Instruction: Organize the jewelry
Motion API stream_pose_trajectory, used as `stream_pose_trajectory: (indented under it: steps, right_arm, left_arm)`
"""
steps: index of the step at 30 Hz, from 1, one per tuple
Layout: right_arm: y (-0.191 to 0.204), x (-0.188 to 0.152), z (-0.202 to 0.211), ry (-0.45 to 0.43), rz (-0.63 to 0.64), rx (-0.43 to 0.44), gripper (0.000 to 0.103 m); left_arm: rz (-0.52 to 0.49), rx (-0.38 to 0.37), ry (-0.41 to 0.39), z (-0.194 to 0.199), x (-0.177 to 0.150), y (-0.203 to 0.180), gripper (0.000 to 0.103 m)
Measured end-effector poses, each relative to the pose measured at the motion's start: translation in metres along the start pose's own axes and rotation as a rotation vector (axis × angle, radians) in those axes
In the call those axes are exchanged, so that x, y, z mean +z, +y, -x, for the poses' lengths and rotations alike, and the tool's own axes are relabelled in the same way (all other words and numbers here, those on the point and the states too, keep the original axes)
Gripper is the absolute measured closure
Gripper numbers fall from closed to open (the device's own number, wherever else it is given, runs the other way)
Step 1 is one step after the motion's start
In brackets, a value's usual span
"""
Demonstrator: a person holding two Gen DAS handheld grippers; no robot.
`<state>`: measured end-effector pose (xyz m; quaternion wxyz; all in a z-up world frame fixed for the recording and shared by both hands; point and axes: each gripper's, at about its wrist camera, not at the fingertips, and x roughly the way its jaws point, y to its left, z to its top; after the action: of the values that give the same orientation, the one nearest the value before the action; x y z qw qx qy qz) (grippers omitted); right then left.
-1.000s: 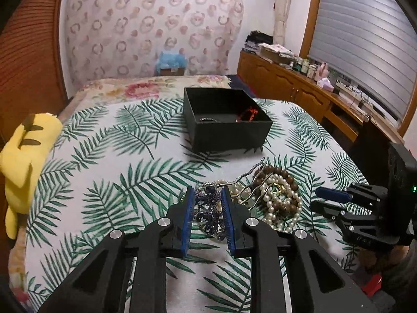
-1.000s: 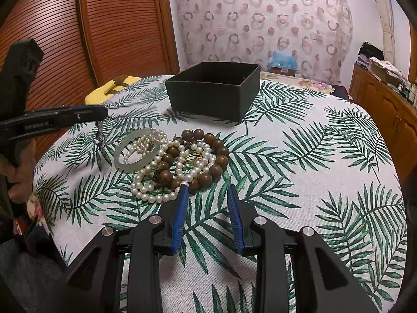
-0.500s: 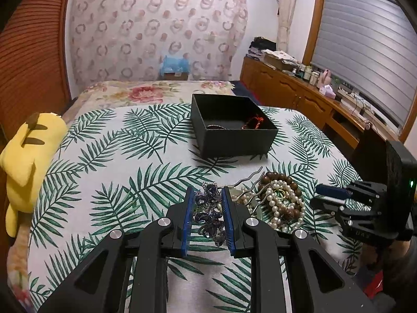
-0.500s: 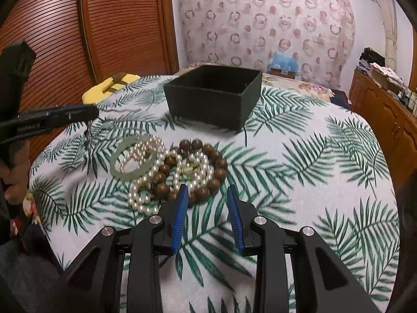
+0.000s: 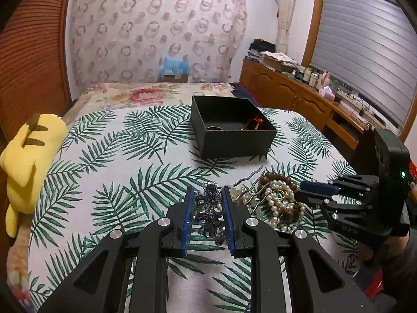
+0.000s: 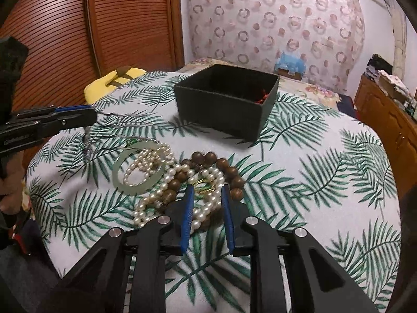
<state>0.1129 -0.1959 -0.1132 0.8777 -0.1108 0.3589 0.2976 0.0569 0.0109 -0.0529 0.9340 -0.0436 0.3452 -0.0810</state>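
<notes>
Palm-leaf printed cloth (image 5: 109, 182) covers the table, soft and matte, and on it sits the open black box (image 5: 234, 140), square, rigid and dull-sided, with a red trinket already inside. Nearer lies the jewelry heap: a smooth pale-green jade bangle (image 6: 122, 180), round brown wooden beads (image 6: 232, 172) and glossy pearl strands (image 6: 182, 172). The right gripper (image 6: 207, 208) has just advanced over this heap and its jaws have been closing, pearls and beads now between the pads, so a pickup looks begun. The left gripper (image 5: 207, 216) stays clenched on a knobbly blue beaded piece (image 5: 208, 208).
</notes>
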Motion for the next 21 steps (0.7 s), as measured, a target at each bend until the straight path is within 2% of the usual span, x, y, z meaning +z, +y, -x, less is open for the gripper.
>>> stream_pose_trajectory:
  steps: [7,15,18,21]
  right_arm:
    - [-0.019,0.011,-0.011,0.014,-0.008,-0.057,0.08]
    - [-0.027,0.016,-0.039,0.092,-0.017,-0.028,0.08]
    - [-0.026,0.018,-0.041,0.095,-0.005,-0.012,0.088]
    - [-0.025,0.02,-0.038,0.091,-0.006,0.001,0.088]
  left_arm:
    - [0.003,-0.003,-0.002,0.002,-0.001,0.0,0.084]
    - [0.004,-0.004,-0.002,0.003,-0.002,0.0,0.083]
    - [0.005,-0.005,-0.002,0.003,-0.002,0.0,0.083]
    - [0.006,-0.005,-0.004,0.004,-0.002,0.0,0.084]
